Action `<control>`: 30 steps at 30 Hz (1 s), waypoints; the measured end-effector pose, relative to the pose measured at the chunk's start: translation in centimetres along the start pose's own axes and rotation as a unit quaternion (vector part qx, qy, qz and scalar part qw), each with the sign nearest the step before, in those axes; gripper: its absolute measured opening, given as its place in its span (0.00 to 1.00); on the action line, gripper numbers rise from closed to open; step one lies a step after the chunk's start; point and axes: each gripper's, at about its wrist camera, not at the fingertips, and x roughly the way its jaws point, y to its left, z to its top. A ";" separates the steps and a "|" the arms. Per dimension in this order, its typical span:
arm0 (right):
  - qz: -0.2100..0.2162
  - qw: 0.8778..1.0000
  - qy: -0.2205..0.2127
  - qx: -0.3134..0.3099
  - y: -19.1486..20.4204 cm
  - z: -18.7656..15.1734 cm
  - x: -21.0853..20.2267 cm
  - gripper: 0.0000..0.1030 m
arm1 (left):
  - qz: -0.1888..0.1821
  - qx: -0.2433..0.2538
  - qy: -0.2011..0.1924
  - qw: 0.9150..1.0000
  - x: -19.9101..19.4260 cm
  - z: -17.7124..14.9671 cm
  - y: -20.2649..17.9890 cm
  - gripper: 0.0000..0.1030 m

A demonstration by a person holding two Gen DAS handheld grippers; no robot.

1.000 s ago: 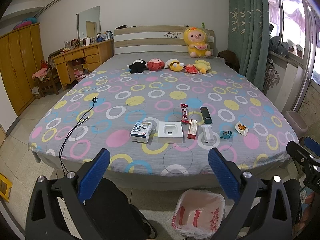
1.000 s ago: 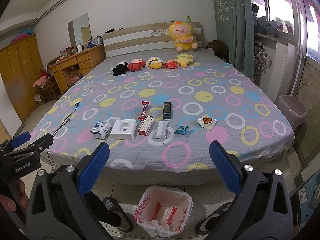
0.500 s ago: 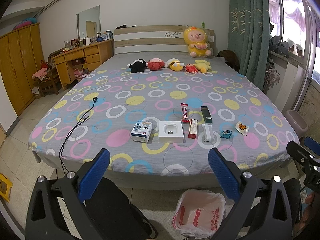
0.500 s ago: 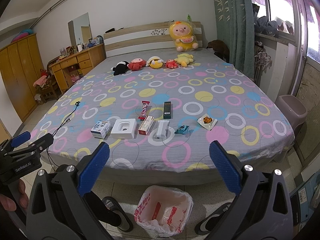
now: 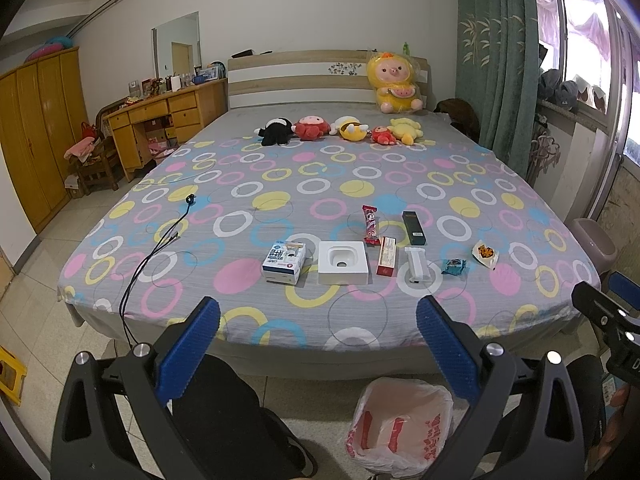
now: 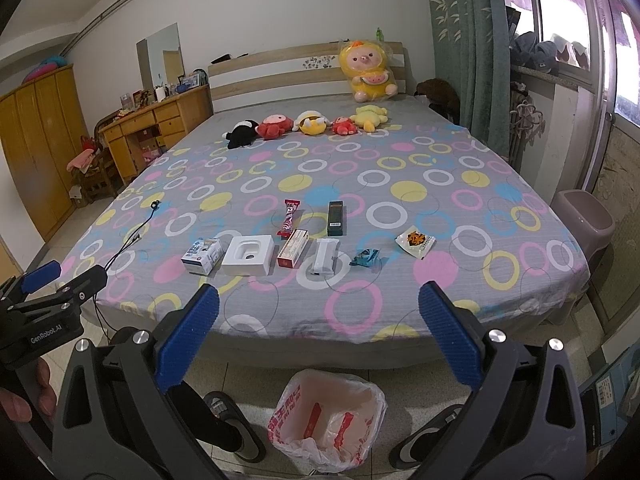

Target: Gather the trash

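Note:
Trash lies in a row near the bed's foot: a blue-white box (image 5: pixel 284 261), a white tray box (image 5: pixel 343 262), a red-white box (image 5: pixel 387 255), a white wrapper (image 5: pixel 415 265), a red candy wrapper (image 5: pixel 370 224), a dark green box (image 5: pixel 413 222), a blue wrapper (image 5: pixel 453 265) and an orange packet (image 5: pixel 486 253). The same row shows in the right wrist view, from the blue-white box (image 6: pixel 201 255) to the orange packet (image 6: pixel 415 241). A bin with a white bag (image 5: pixel 400 424) (image 6: pixel 327 420) stands on the floor below. My left gripper (image 5: pixel 318 344) and right gripper (image 6: pixel 318 340) are open and empty, held short of the bed.
Plush toys (image 5: pixel 340 128) line the head of the bed. A black cable (image 5: pixel 160 240) runs over the bed's left side. A wooden desk (image 5: pixel 160 124) and wardrobe (image 5: pixel 36 136) stand left. A mauve bin (image 6: pixel 582 220) stands right by the window.

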 end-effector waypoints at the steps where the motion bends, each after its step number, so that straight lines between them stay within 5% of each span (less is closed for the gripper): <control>1: 0.000 1.000 0.000 0.000 -0.1 0.1 0.0 0.95 | 0.000 0.000 0.000 1.000 0.0 0.0 0.0 0.94; 30: -0.013 1.000 0.013 0.005 -0.5 -0.9 1.3 0.95 | 0.000 -0.011 0.017 1.000 1.9 -0.7 1.9 0.93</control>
